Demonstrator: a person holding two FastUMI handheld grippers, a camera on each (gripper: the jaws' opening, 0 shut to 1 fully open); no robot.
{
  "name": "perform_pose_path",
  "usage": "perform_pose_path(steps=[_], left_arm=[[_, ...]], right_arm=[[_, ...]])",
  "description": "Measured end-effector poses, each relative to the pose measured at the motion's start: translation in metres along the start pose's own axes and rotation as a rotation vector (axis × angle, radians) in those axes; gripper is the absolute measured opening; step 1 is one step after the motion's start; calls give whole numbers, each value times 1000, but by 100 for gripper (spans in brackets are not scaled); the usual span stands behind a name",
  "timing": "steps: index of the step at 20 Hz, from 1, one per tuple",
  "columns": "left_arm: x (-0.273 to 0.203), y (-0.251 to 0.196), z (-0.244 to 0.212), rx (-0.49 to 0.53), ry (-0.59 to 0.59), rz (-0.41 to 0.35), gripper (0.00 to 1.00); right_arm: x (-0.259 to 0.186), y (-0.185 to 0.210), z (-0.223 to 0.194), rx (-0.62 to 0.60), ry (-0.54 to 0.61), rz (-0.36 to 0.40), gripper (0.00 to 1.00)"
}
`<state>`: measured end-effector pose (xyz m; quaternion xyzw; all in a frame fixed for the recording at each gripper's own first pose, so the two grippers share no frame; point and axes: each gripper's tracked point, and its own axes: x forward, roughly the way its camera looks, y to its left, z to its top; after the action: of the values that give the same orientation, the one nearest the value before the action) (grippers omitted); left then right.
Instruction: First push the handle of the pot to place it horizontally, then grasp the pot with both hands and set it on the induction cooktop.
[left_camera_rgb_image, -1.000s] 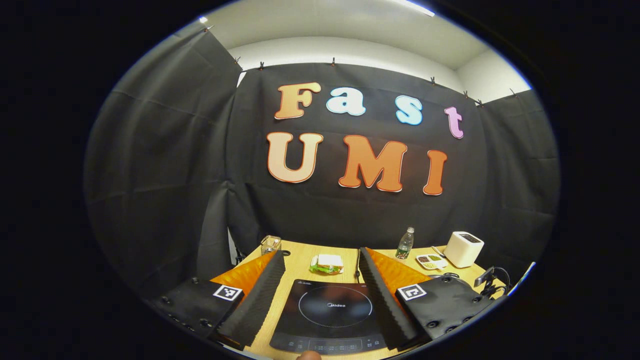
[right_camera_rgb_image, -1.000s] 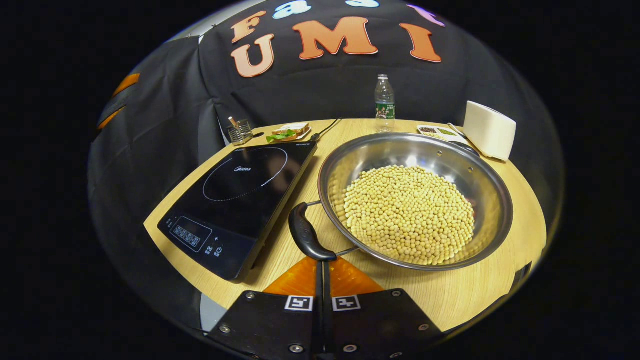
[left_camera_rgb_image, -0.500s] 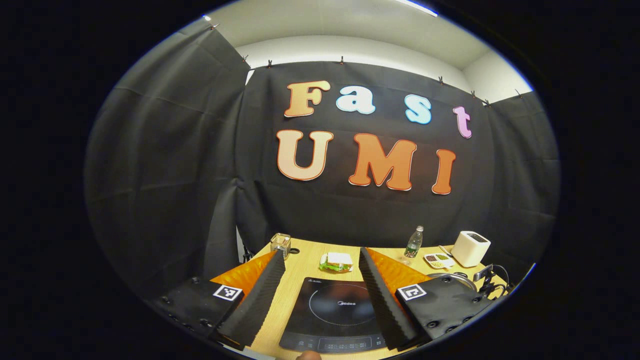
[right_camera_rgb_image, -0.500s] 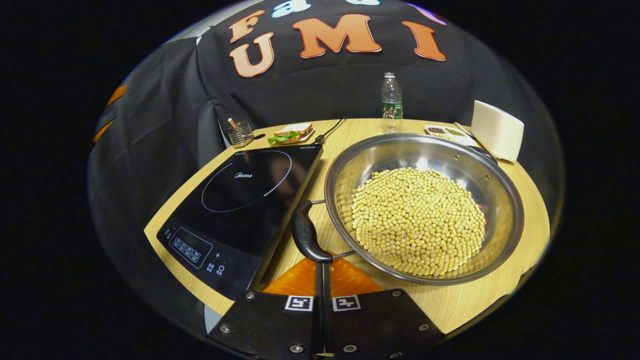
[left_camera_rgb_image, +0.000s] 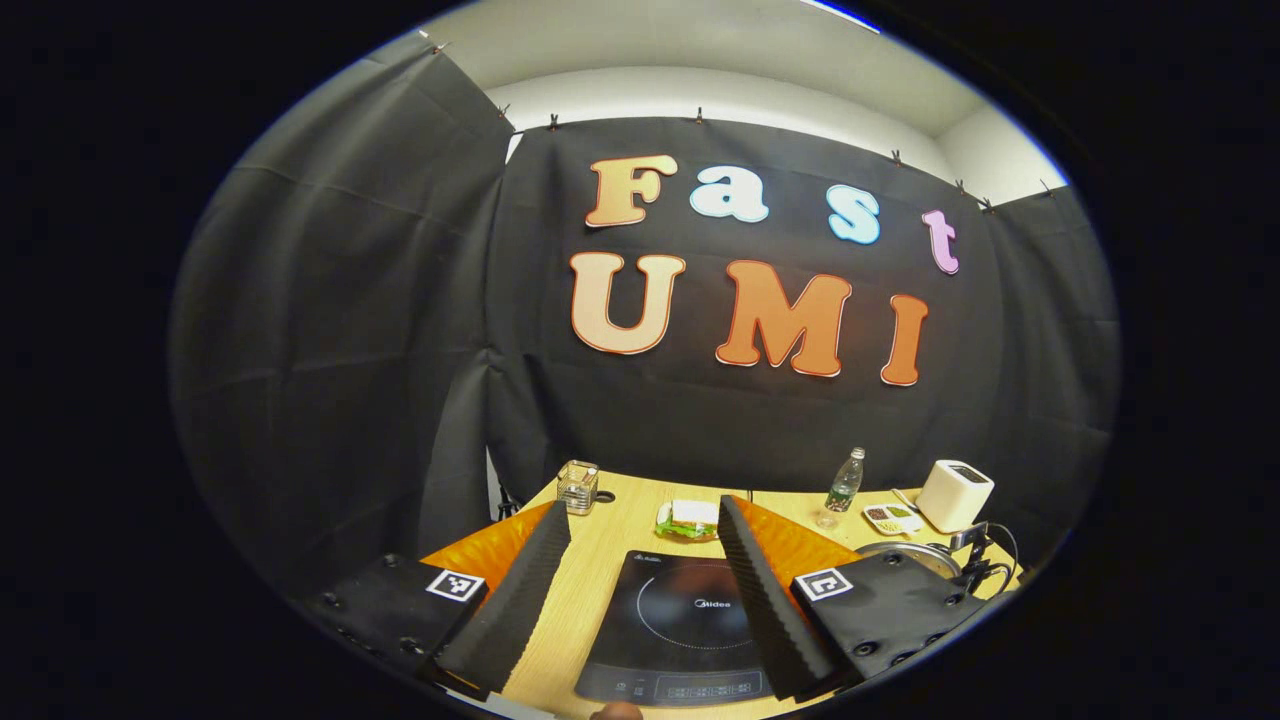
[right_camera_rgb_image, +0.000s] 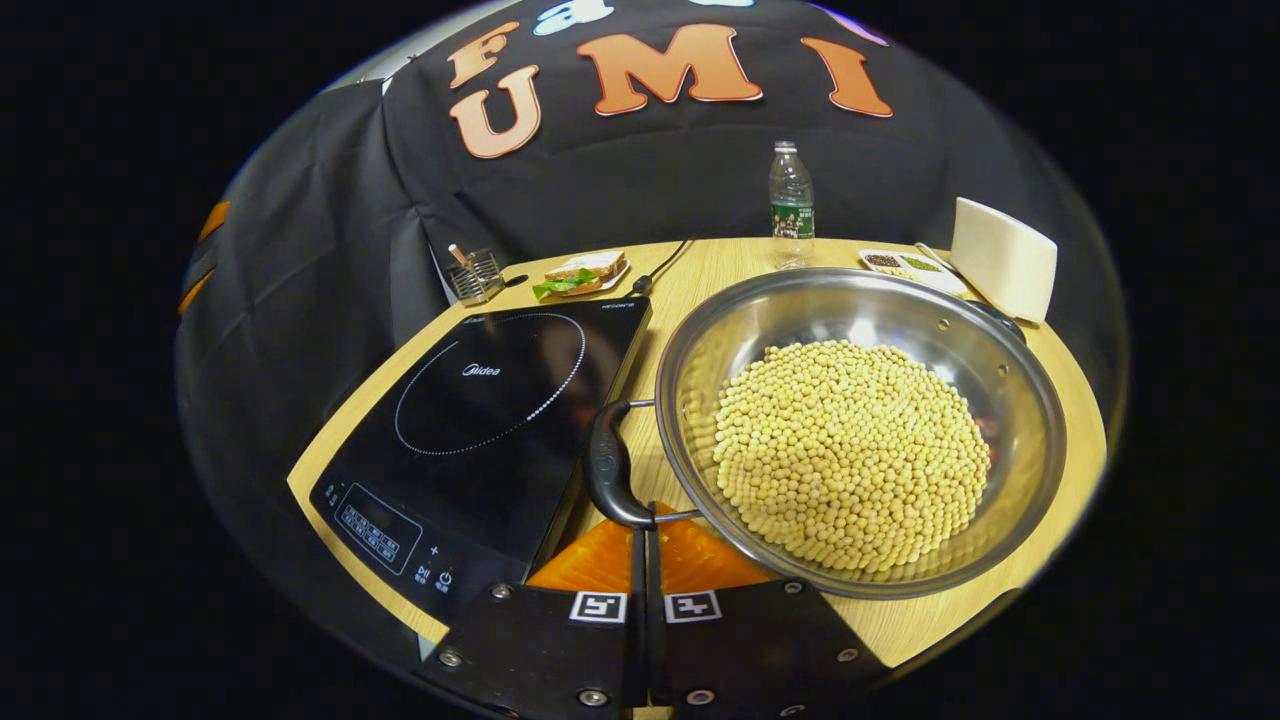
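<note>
On the wooden tabletop (right_camera_rgb_image: 880, 625) in the right gripper view, going left to right, a black induction cooktop (right_camera_rgb_image: 470, 420) lies at about 9 o'clock, and just beside its right edge sits the steel pot (right_camera_rgb_image: 860, 330), heaped with pale soybeans (right_camera_rgb_image: 850, 450), toward 3 o'clock. The pot's black handle (right_camera_rgb_image: 606, 470) stands on the rim side facing the cooktop, between the two. The right gripper (right_camera_rgb_image: 640, 520) comes up from 6 o'clock with its jaws pressed together, the tips right at the lower end of the handle; whether they touch it I cannot tell. Along the far edge, from 11 to 1 o'clock, stand a wire holder (right_camera_rgb_image: 470, 272), a sandwich (right_camera_rgb_image: 580, 272), a water bottle (right_camera_rgb_image: 791, 205), a small dish (right_camera_rgb_image: 900, 264) and a white box (right_camera_rgb_image: 1003, 258). In the left gripper view, the left gripper (left_camera_rgb_image: 640, 600) is raised above the tabletop's near edge with its jaws spread wide and nothing between them, the cooktop (left_camera_rgb_image: 680, 630) showing through the gap at 6 o'clock and the pot's rim (left_camera_rgb_image: 910, 550) toward 4 o'clock.
</note>
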<state>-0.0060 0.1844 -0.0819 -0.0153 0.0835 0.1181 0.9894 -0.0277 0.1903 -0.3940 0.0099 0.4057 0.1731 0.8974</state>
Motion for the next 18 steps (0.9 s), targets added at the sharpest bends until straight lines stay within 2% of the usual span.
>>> perform_pose_path(steps=[7,18], left_arm=[[11,22,-13,-33,22,31,98],[12,35,-16,-14,14,45,98]], right_arm=[[13,9,9,10,2,-2,0],[30,23,28,-5,-15,-5,0]])
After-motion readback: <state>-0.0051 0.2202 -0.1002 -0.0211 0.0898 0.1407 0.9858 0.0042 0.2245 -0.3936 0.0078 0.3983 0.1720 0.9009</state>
